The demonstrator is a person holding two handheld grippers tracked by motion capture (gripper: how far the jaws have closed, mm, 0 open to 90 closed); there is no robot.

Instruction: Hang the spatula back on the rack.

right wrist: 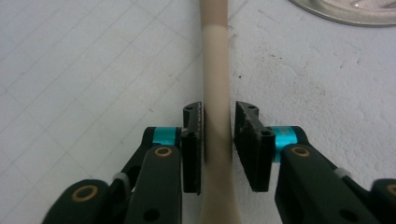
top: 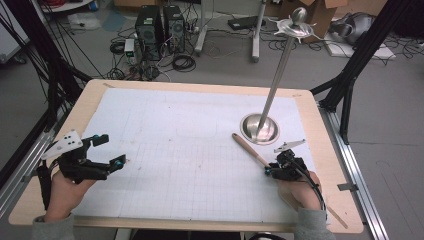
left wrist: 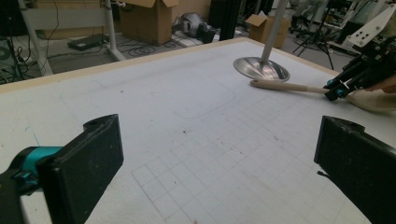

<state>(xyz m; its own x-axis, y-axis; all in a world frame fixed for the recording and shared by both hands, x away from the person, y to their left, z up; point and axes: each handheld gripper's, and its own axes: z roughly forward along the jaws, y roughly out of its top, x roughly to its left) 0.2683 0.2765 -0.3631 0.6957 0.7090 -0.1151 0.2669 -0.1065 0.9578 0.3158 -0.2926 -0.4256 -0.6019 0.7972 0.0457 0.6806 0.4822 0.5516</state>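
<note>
Long beige wooden-handled utensil (right wrist: 215,93) lies flat on tabletop (top: 200,150), far end just beside round steel stand base (top: 259,128). Right hand-held gripper (right wrist: 218,140) straddles its handle, pads narrowly apart from it. Left hand-held gripper (top: 111,150) spread wide, well apart from base.

Right claw (top: 268,170) around wooden handle (top: 248,148)

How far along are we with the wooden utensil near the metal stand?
Done: the right gripper straddles the beige handle, one pad touching, the other a hair off. In hand: closing on it while it lies on the mat. Left: lifting it. The left gripper waits open.
</note>
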